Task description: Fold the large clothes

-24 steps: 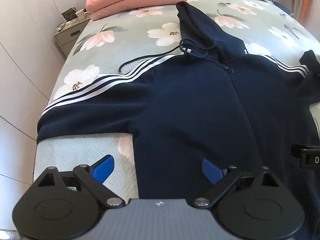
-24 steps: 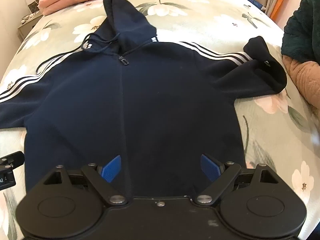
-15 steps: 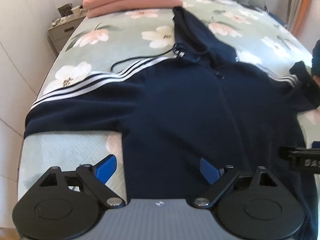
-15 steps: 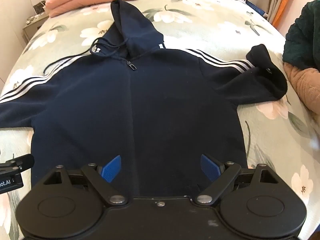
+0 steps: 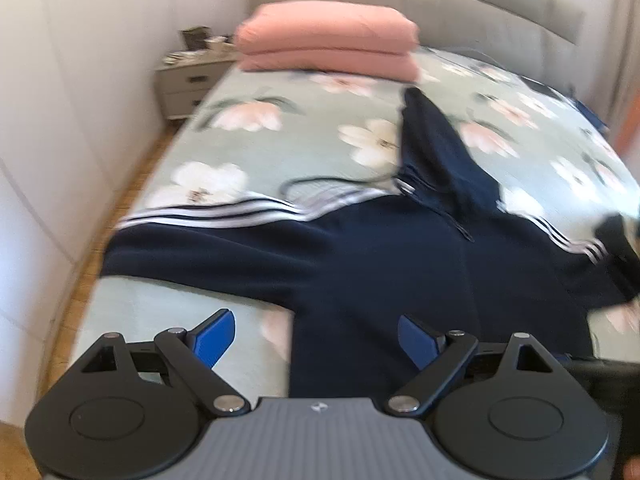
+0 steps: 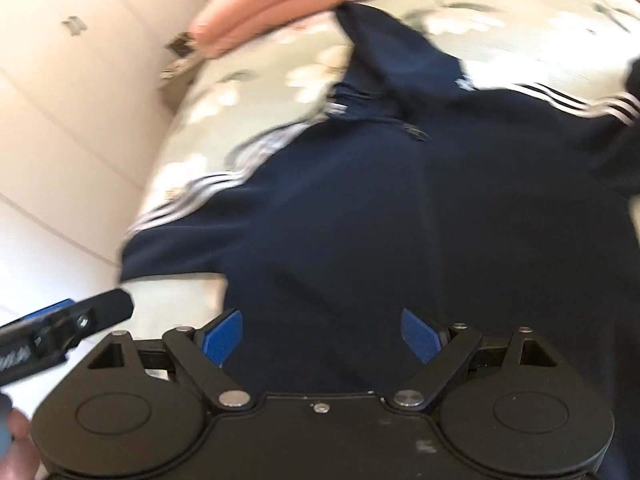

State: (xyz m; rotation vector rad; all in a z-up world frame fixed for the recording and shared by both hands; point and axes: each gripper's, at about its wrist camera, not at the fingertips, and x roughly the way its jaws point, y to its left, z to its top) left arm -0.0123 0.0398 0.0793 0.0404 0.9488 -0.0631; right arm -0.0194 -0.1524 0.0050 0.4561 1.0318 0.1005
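Fingers [image 5: 214,334] of both grippers are spread and empty over the flat navy hoodie [image 5: 400,272]; folding seems unstarted, so next comes pinching the lower-left sleeve [image 5: 192,248].

A navy hoodie [image 5: 400,264] with white sleeve stripes [image 5: 224,214] covers a pale green bedspread [image 5: 304,152] printed with white and pink flowers, salmon-pink folded bedding [image 5: 328,46] sits upper centre, and both grippers' fingertips [image 6: 224,334] are blue.

Matt navy fleece hoodie [image 5: 400,272] w/ quilted cloth bedspread [image 5: 168,308] (floral print).
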